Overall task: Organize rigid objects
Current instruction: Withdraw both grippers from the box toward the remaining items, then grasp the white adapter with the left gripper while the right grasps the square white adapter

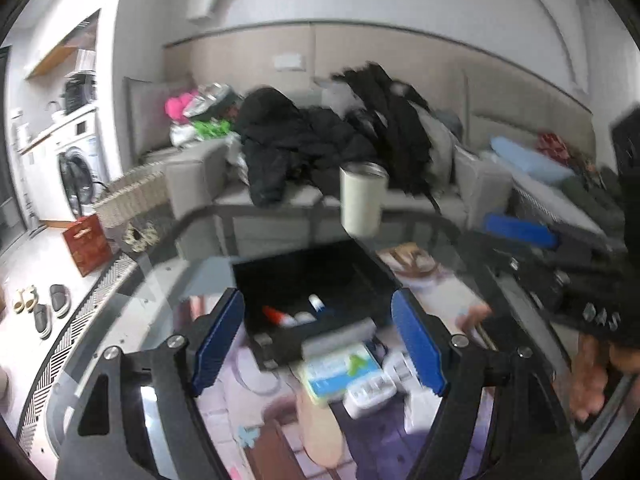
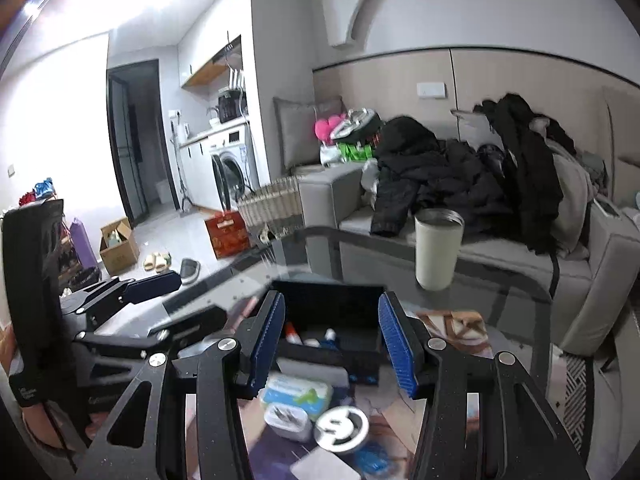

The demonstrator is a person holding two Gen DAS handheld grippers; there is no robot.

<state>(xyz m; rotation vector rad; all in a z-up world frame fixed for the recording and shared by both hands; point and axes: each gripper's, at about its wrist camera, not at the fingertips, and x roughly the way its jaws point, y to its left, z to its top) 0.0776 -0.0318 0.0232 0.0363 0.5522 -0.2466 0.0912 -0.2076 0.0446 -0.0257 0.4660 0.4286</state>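
Note:
A black open box sits on the glass table and holds a red-capped tube and a blue-and-white tube. In front of it lie a blue-green wipe pack, a white charger and a silver round lid. My left gripper hangs open above the box's near edge, with nothing between its pads. My right gripper is open too, over the same spot, just right of the left one's fingers.
A cream tumbler stands upright at the table's far side. Behind it is a grey sofa piled with black coats. On the floor to the left are a red box, a wicker basket and slippers.

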